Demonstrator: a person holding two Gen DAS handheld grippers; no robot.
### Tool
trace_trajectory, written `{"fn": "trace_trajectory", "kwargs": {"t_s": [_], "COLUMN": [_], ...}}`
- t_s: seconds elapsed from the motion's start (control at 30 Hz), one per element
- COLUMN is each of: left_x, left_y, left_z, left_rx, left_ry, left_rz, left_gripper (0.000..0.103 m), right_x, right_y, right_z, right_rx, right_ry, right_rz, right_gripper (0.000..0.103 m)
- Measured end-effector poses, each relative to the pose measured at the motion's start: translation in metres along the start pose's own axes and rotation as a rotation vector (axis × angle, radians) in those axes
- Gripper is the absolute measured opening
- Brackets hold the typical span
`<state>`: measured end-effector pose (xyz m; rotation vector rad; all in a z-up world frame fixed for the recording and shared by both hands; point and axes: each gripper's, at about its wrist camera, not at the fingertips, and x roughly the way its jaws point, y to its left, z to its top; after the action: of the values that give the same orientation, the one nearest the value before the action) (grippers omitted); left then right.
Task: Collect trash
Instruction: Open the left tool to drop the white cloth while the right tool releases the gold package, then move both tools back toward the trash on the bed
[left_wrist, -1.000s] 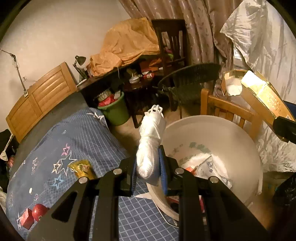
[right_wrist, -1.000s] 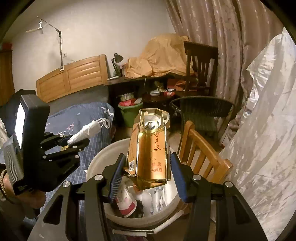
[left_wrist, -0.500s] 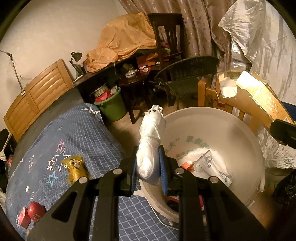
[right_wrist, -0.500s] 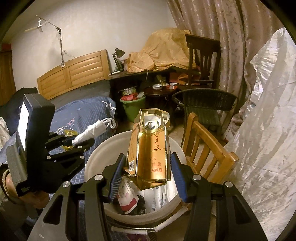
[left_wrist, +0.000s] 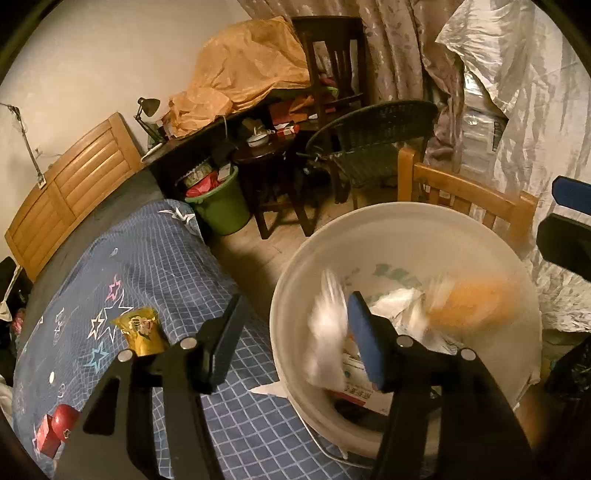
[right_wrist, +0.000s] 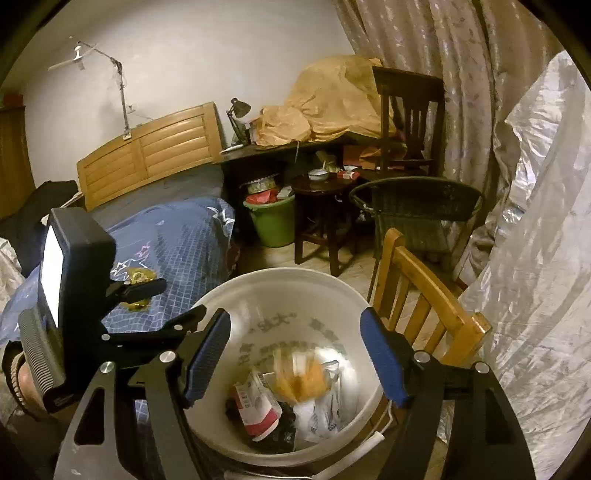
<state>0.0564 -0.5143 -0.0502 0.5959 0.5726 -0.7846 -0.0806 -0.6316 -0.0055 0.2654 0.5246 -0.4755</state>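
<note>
White bucket (right_wrist: 280, 291) stands on the floor, tight against the blue checked bedspread (left_wrist: 155, 258). Beyond the bucket: green bin (left_wrist: 221, 210) stuffed with red waste, dark stool, wicker chair (right_wrist: 417, 218). A wooden chair (right_wrist: 417, 295) touches the bucket's far rim; silver sheeting hangs just past it. On the bedspread near the bucket lies a gold snack packet (left_wrist: 142, 330); a red object sits farther down the cover.

Left gripper (left_wrist: 291, 339) is over the bucket's near rim, jaws opening, pads apart. A white wad (left_wrist: 327, 332), motion-blurred, is between them beside the blue pad; it seems loose rather than pinched, though the blur makes contact hard to judge. Right gripper (right_wrist: 295, 358) hangs above the bucket mouth, jaws opening wide, nothing between the pads.

Inside the bucket, a gold-orange carton (right_wrist: 301, 376) shows only as a blur above the litter: a red-and-white pack (right_wrist: 258, 410), crumpled white plastic, something dark underneath.
</note>
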Motion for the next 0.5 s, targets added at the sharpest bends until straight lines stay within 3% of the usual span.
{"fn": "trace_trajectory", "kwargs": {"t_s": [0.33,0.5], "left_x": [0.001,-0.006], "left_y": [0.001,0.01], "left_z": [-0.002,-0.006], "left_rx": [-0.006,-0.031], "left_ry": [0.005,-0.001], "left_rz": [0.01,0.033], "left_gripper": [0.055,0.058], "right_x": [0.0,-0.007], "right_y": [-0.005,0.002], "right_z": [-0.004,-0.006], "right_rx": [0.015,0.014], "right_ry": [0.003,-0.036], "right_rz": [-0.01,-0.02], "right_gripper": [0.074,0.074]}}
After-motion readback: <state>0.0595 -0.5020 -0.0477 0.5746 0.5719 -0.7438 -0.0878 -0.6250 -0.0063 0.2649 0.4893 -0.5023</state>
